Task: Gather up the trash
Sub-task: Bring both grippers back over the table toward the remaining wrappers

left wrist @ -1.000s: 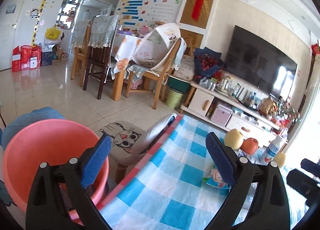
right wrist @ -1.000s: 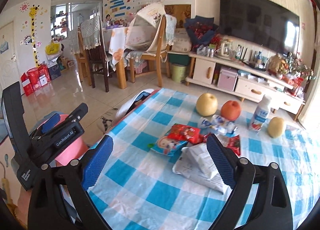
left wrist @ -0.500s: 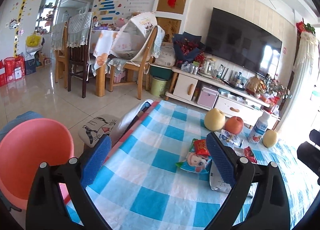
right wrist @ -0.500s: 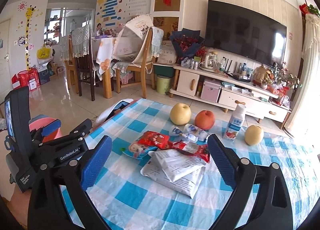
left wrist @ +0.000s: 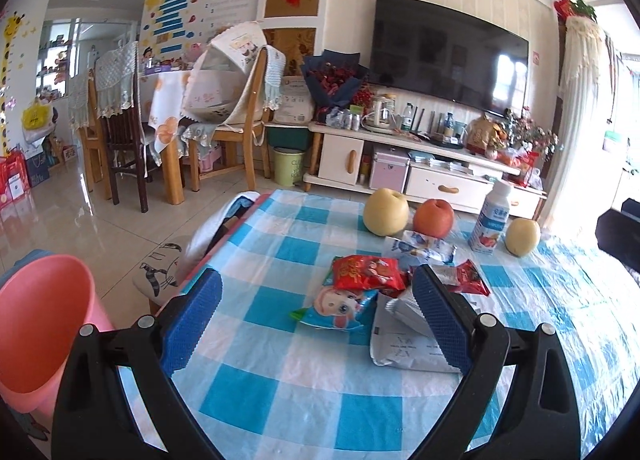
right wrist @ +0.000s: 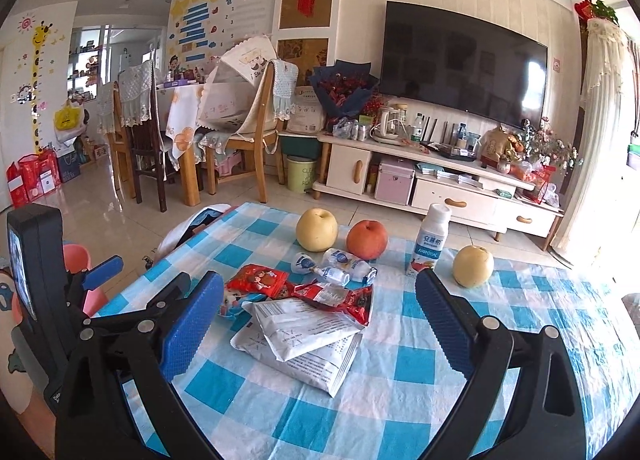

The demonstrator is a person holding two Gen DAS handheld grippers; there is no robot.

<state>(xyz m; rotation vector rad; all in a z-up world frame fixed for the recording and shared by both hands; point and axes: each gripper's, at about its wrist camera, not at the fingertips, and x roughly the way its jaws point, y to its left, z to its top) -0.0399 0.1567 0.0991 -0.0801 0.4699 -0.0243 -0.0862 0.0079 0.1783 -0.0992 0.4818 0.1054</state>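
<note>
Jaws wide — fruit (right wrist: 317,230) behind wrappers (right wrist: 304,324)

Both grippers hover level, empty, fingers spread wide. The left gripper (left wrist: 316,324) sits left of the right gripper (right wrist: 318,324), its body showing in the right wrist view.

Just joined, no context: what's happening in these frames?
A person holds two handheld grippers over a blue-checked table; both the left gripper and right gripper are open and empty. A pile of snack wrappers lies untouched in front of the fruit and a bottle. A pink bin waits at the table's left edge.
</note>
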